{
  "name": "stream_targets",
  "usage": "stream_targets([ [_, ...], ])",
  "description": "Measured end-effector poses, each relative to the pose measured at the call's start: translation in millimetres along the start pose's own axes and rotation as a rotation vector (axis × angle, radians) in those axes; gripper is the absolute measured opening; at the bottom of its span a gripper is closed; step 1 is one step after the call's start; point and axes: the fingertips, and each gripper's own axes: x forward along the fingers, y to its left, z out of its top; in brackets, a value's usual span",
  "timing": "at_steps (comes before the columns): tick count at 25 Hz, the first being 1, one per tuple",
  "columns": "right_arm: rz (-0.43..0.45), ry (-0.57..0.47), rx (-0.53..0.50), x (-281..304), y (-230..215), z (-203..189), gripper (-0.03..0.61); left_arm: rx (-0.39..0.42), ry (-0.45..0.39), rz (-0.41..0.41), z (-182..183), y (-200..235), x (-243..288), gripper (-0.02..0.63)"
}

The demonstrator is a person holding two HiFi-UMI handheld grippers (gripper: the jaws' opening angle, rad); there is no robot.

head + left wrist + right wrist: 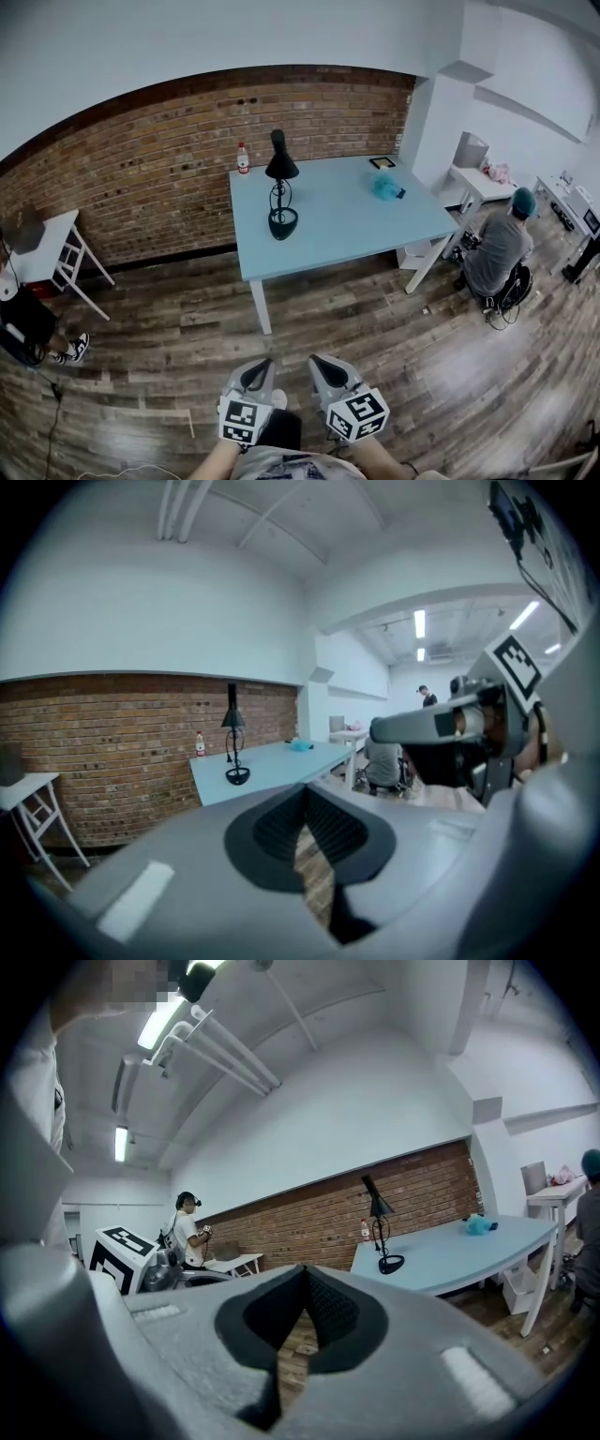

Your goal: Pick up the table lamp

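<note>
A black table lamp (281, 186) with a round base and a cone shade stands upright on a light blue table (342, 230), near its left side. The lamp (232, 747) shows far off in the left gripper view, and the lamp (380, 1227) likewise in the right gripper view. My left gripper (260, 373) and right gripper (324, 367) hover side by side over the wooden floor, well short of the table. Both are shut with nothing between the jaws.
A bottle with a red cap (243, 157), a teal object (385, 186) and a small framed item (382, 162) share the table. A brick wall (141, 178) runs behind. A person (497, 248) sits at the right, another (28, 319) at the left by a white stand (56, 246).
</note>
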Motion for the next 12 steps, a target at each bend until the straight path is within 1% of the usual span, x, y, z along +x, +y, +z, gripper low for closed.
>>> stream_targets([
  [5,-0.037,0.012,-0.013,58,-36,16,-0.002,0.014,-0.017,-0.023,16,43,53,-0.008],
  [12,-0.05,0.011,-0.013,144,-69,44,-0.002,0.028,-0.028,-0.037,42,118,115,-0.008],
])
